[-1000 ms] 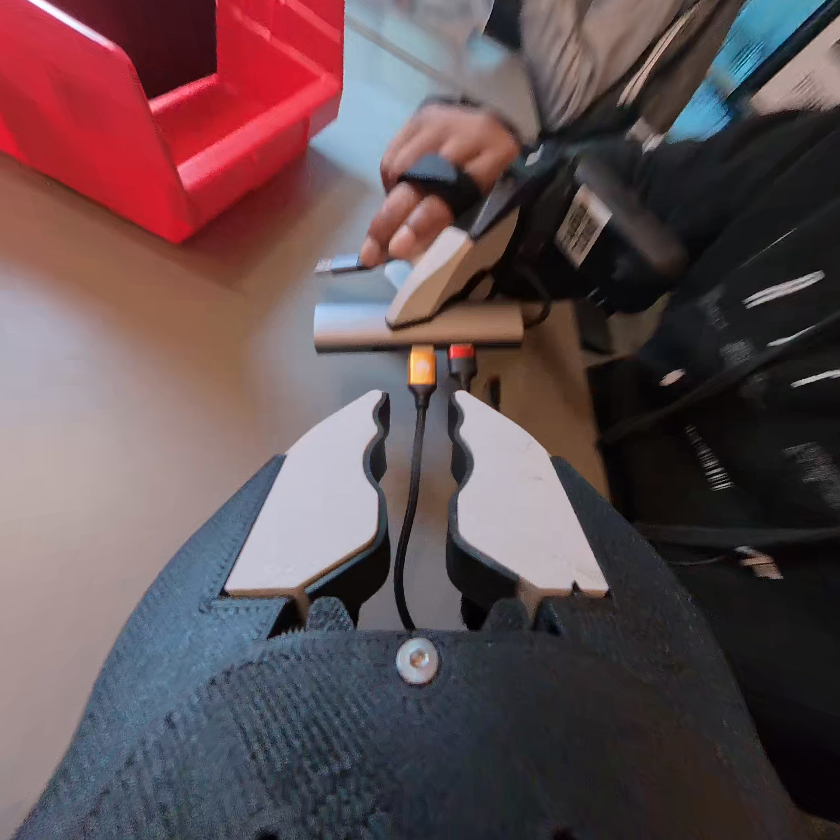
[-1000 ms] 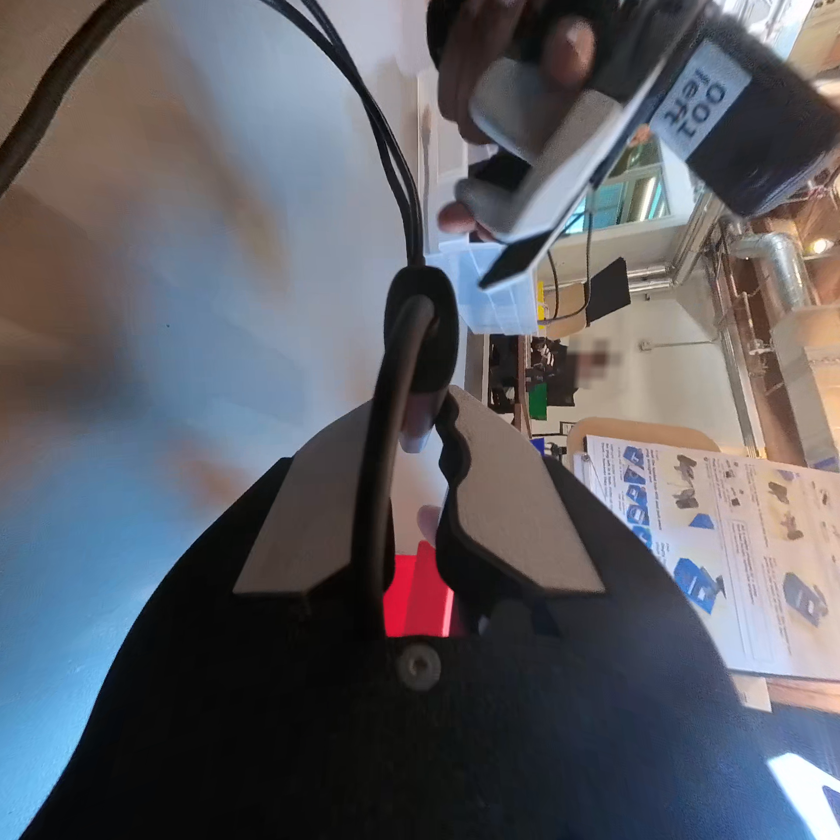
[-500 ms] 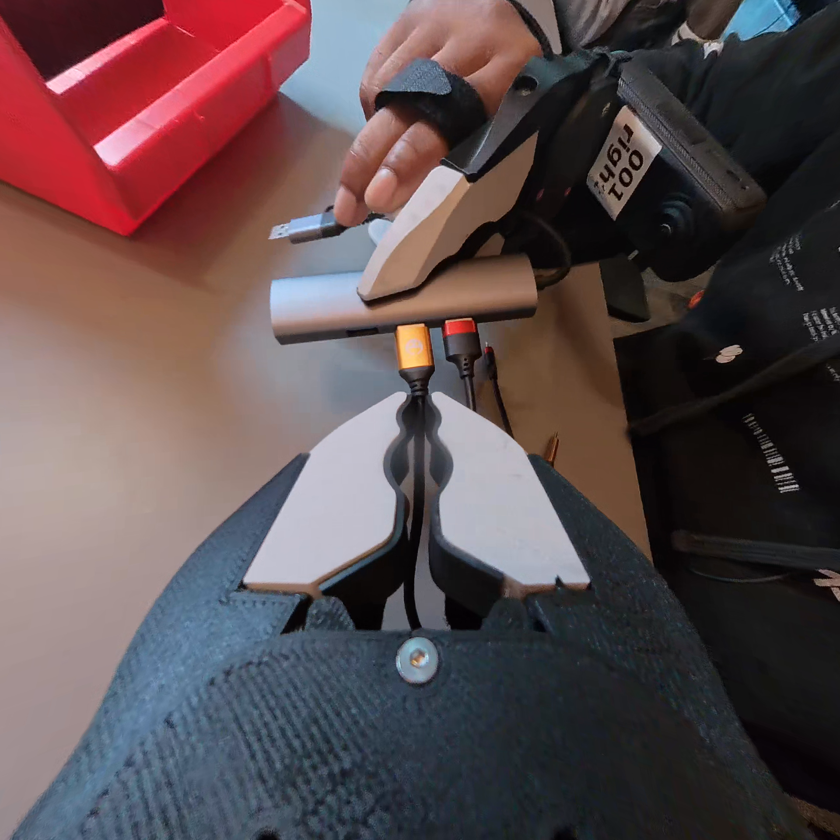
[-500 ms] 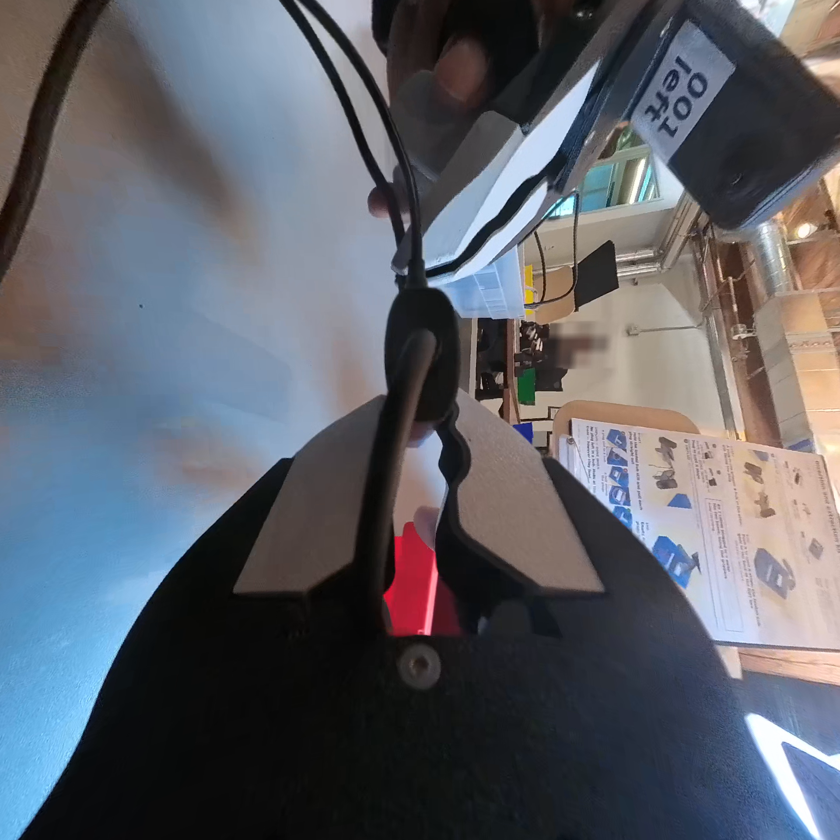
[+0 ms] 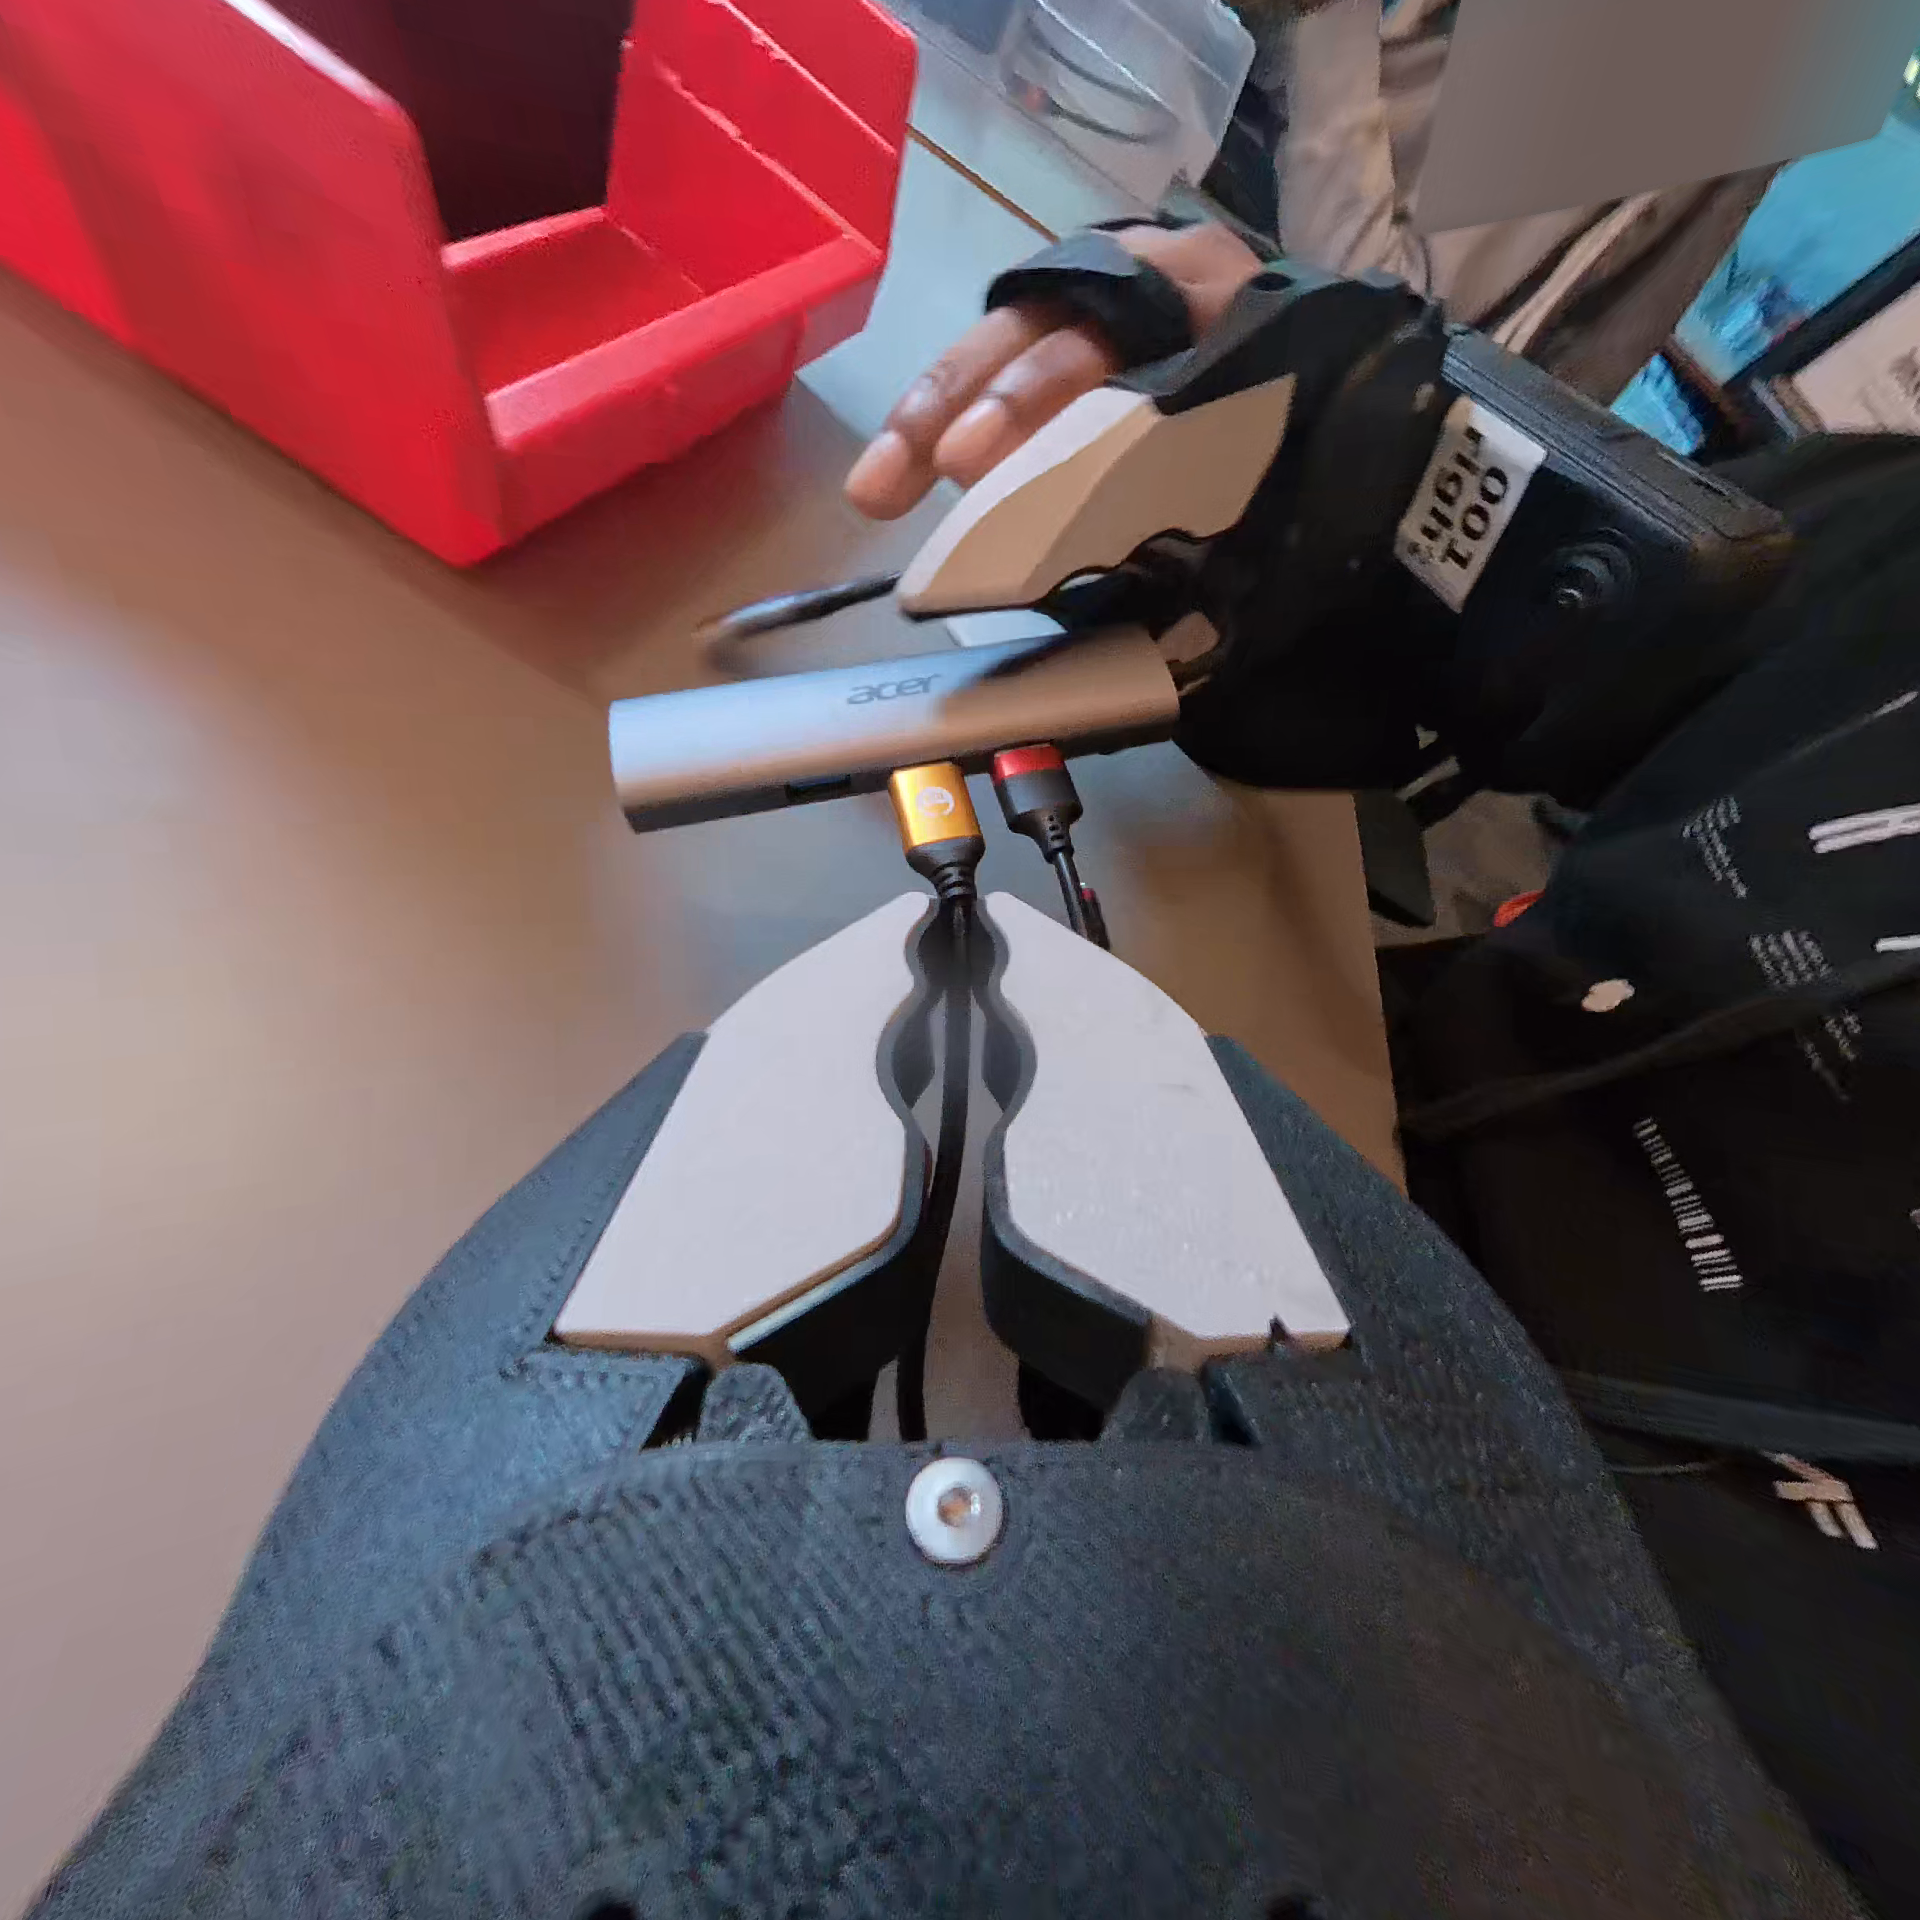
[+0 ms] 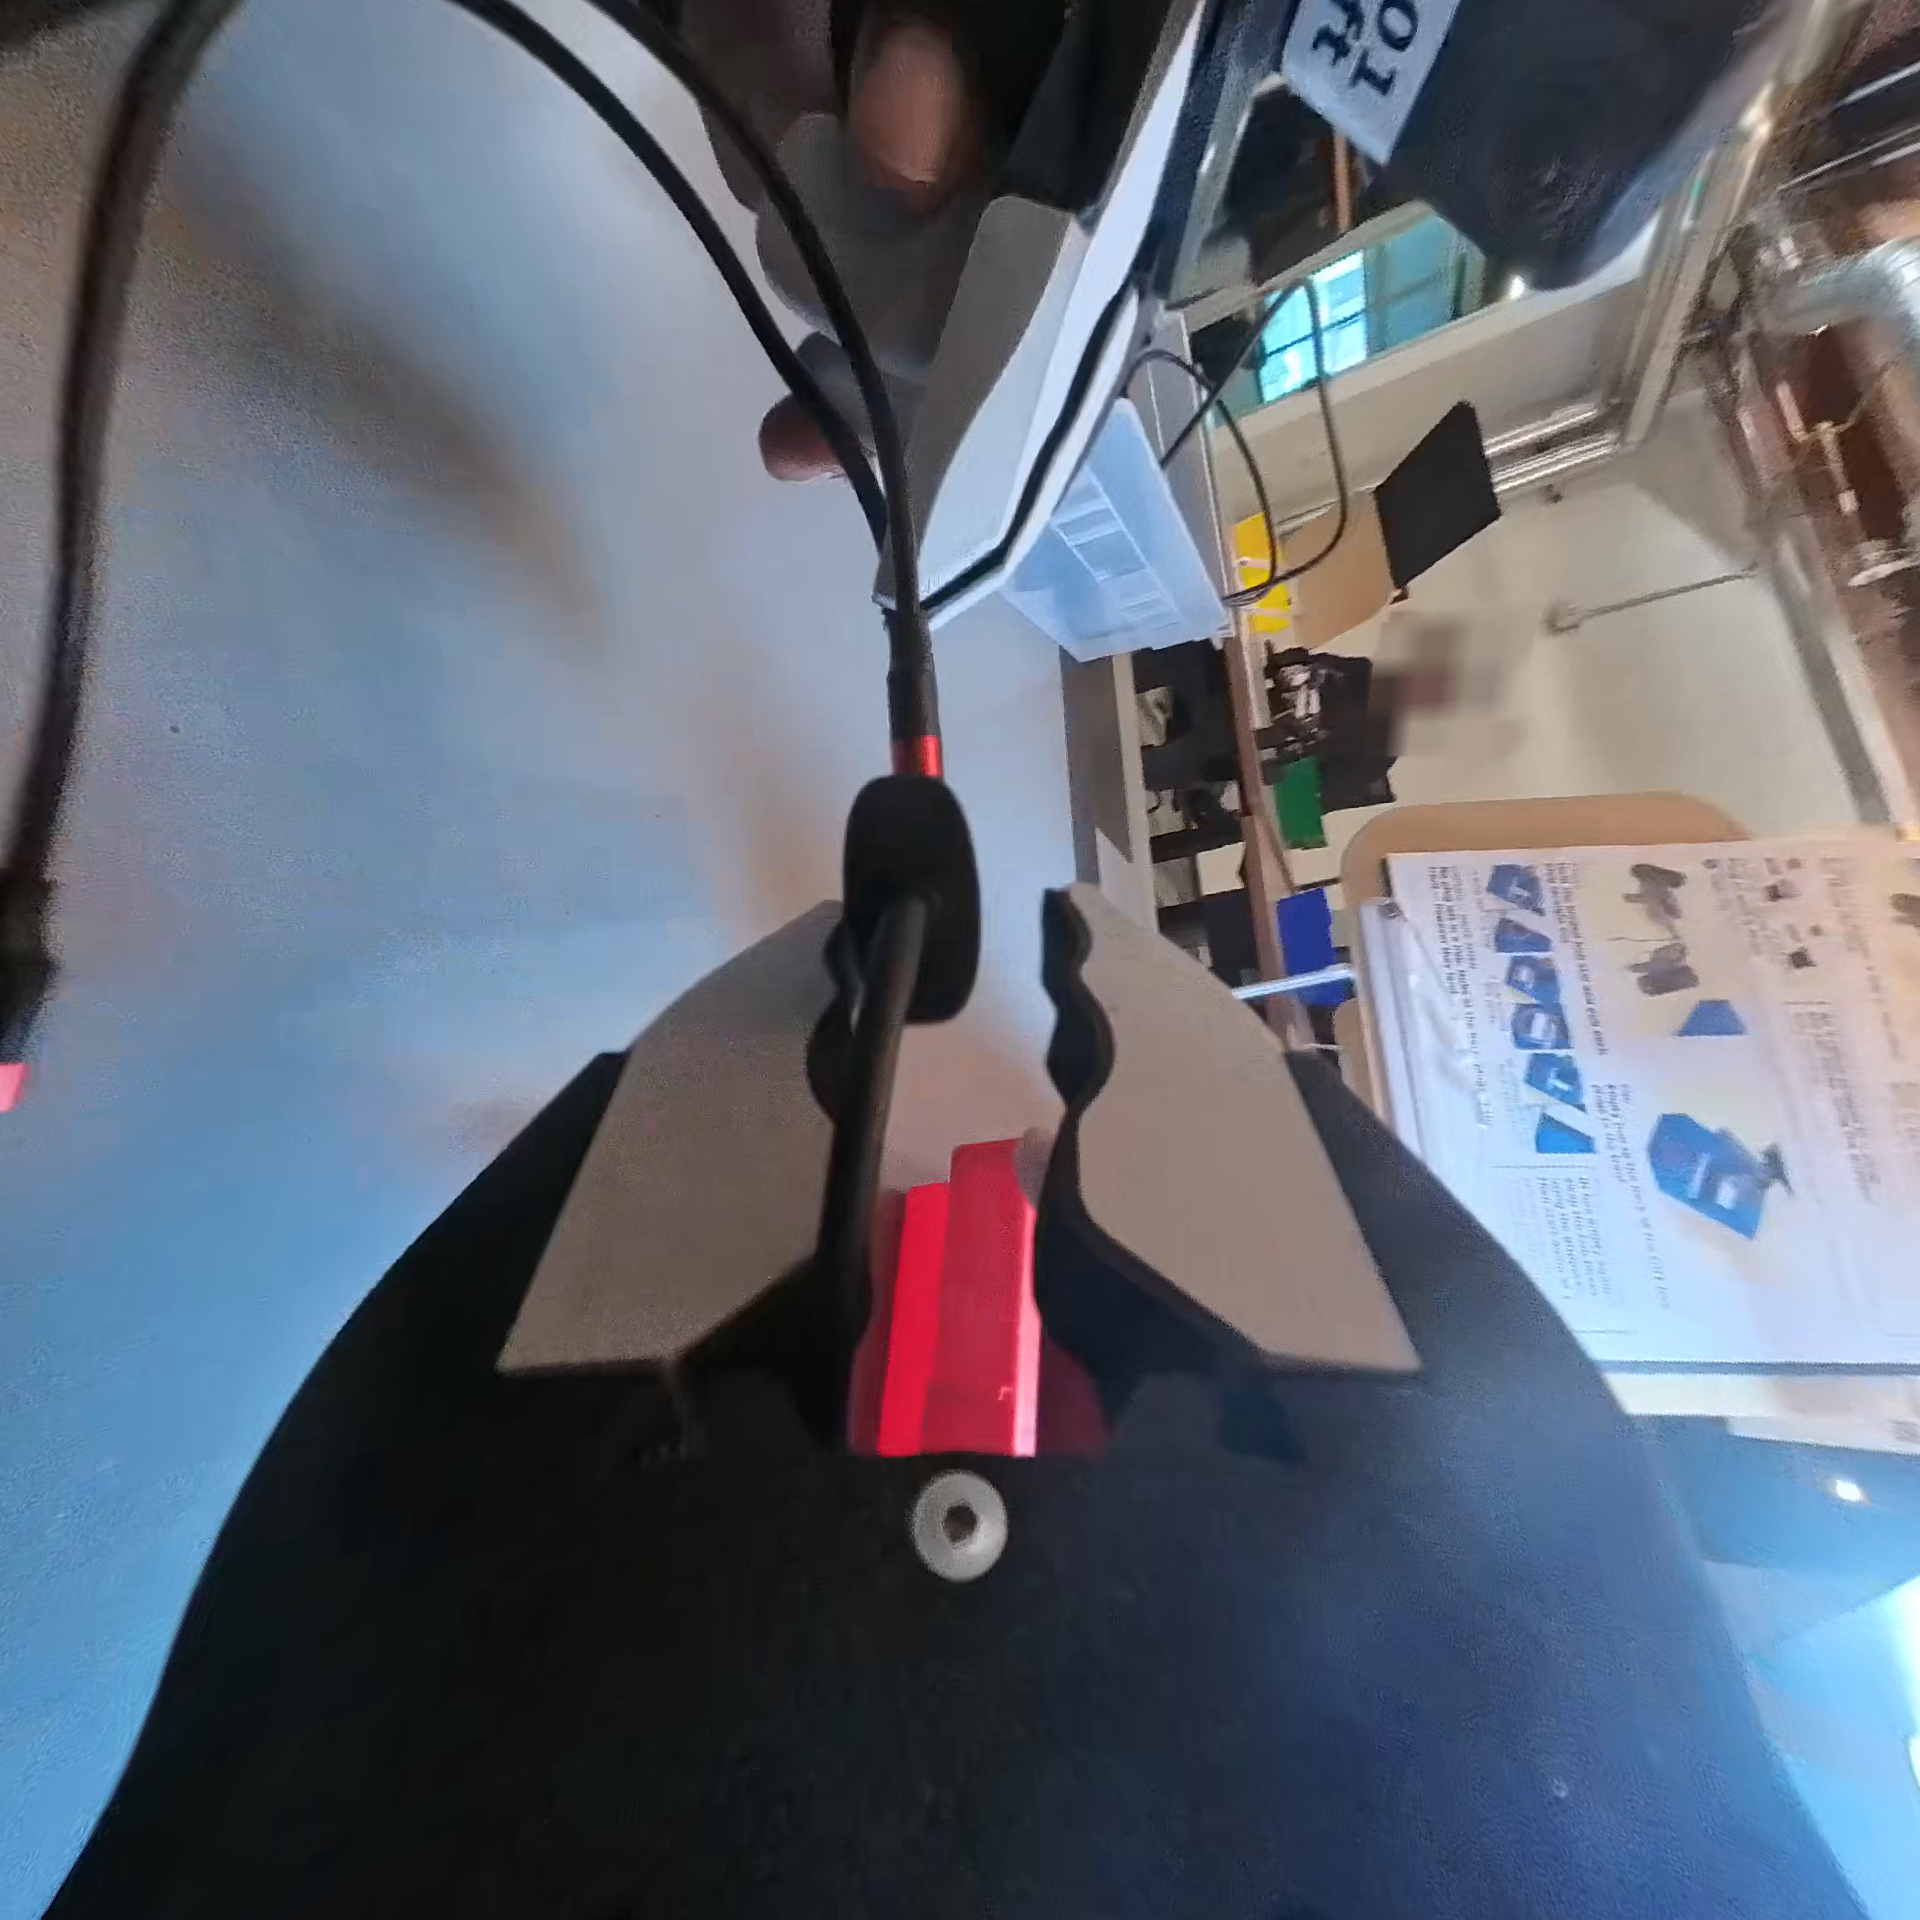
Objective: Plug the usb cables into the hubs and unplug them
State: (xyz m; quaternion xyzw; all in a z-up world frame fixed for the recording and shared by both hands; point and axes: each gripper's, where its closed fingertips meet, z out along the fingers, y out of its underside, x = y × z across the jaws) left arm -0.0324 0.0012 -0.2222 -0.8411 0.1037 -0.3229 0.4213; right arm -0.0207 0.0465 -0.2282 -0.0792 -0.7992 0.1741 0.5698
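Since the earlier frames, the right gripper (image 6: 951,956) has parted its fingers from the grey hub (image 5: 894,727); the hub's black cable boot sits loosely against one finger. Whether it bears any load cannot be told. The left gripper (image 5: 961,920) has closed and now pinches the black cable (image 5: 951,1081) just behind the orange plug (image 5: 935,821), seated in the hub at 12 o'clock, beside a red plug (image 5: 1029,790). Judgement: unplugging the orange connector comes next, with the hub poorly restrained. The brown bench (image 5: 260,935) carries a red bin (image 5: 416,312) at 10 o'clock; a workshop lies beyond.

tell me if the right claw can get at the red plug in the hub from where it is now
Probably yes: the right claw is open above the hub, and the red plug sticks out uncovered, though the orange plug crowds it closely.
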